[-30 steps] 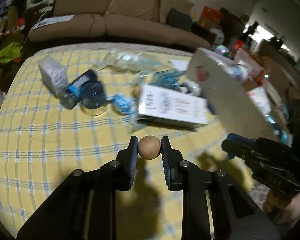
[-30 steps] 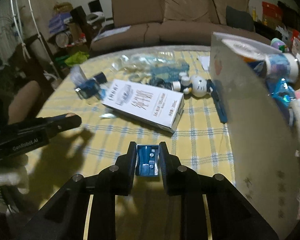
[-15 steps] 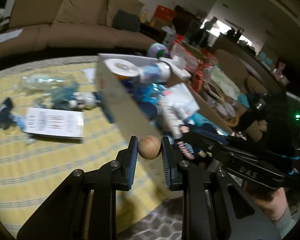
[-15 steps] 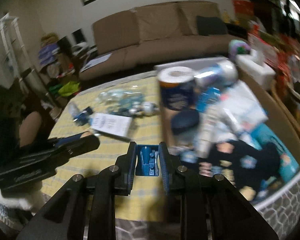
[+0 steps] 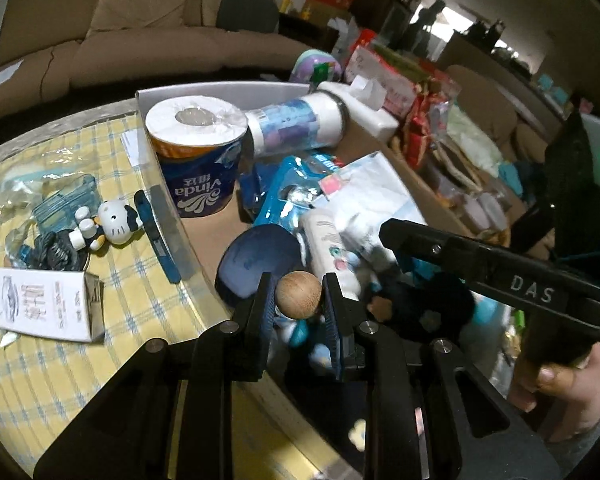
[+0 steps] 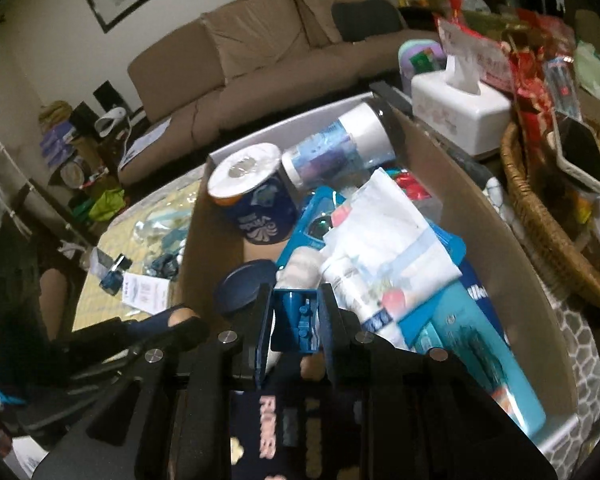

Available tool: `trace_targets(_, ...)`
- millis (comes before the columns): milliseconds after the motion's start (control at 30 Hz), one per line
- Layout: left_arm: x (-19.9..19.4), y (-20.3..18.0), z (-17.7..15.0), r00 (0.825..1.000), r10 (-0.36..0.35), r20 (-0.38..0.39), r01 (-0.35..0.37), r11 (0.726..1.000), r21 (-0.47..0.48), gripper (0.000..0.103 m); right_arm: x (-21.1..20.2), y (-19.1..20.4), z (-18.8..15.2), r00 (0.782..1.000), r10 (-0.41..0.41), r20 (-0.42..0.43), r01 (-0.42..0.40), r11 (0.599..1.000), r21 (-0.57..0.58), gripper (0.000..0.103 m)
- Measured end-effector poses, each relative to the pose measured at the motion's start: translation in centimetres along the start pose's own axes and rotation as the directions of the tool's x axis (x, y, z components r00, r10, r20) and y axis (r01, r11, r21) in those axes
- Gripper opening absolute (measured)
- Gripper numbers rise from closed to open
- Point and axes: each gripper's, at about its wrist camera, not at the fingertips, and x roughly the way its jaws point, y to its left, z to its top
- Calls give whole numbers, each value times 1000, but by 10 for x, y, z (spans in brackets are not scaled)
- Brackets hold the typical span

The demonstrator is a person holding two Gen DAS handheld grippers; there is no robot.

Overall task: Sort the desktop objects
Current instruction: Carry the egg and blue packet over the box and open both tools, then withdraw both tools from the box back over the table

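Over the open cardboard box, both hand-held grippers carried small things.

Between its two fingers the left hand-held gripper pinched a wooden ball, held above a dark blue round lid and the clutter inside the box. The right hand-held gripper was clamped on a small blue plastic case, also above the box's contents, close to a white packet. A wrapped toilet roll stood upright in the box's far corner with a labelled cylinder lying on its side next to it. Left of the box, on the yellow checked counter, lay a white carton, a cat figurine and a blue pen along the box wall.
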Motion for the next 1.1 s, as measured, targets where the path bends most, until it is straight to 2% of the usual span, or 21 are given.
trace_targets(100,5,4,3,1000,-15,-6,15,1000,-18,22,9,-5,2,1000,1,-8,-1,1000,13,25)
trace_targets(133,5,5,4,1000,-16,-4,16,1000,-20,23,11,-7,2,1000,7,-8,-7,1000,22,25)
trace_targets(167,3,6,5,1000,-19,-1,19,1000,-23,29,12,-9,2,1000,13,-8,-13,999,32,26)
trace_targets(267,-6,13,8,1000,-29,11,30,999,-45,31,11,-14,-1,1000,21,-2,-21,998,54,28)
trace_targets(367,-30,25,9,998,-38,50,41,997,-70,36,2,-13,-3,1000,23,18,-24,998,54,28)
trace_targets(467,-64,46,4,995,-7,99,15,997,-78,45,-11,0,-6,999,29,36,-29,999,18,30)
trace_targets(567,-82,65,-3,993,55,107,-45,995,-89,50,-19,22,-9,998,37,58,-34,999,-40,45)
trace_targets(600,-88,73,-6,992,77,103,-67,993,-100,50,-19,30,-9,997,42,58,-39,998,-54,54)
trace_targets(633,-93,79,-8,991,89,101,-77,991,-110,52,-18,36,-9,998,45,53,-42,997,-62,56)
trace_targets(700,-106,90,-13,987,113,111,-98,987,-128,61,-16,48,-9,998,51,47,-47,996,-74,58)
trace_targets(767,-118,96,-17,983,127,129,-110,986,-128,79,-17,61,-10,997,65,52,-61,995,-78,74)
trace_targets(800,-126,100,-20,981,135,141,-118,985,-127,84,-18,67,-10,996,70,54,-66,994,-83,89)
trace_targets(833,-133,103,-22,979,139,152,-120,985,-127,95,-19,75,-11,996,73,59,-67,993,-96,97)
trace_targets(867,-139,106,-25,977,140,160,-120,984,-128,103,-21,82,-11,995,71,64,-64,992,-109,98)
trace_targets(1100,-179,132,-45,964,196,179,-169,973,-157,103,-26,131,-19,994,89,68,-73,977,-201,103)
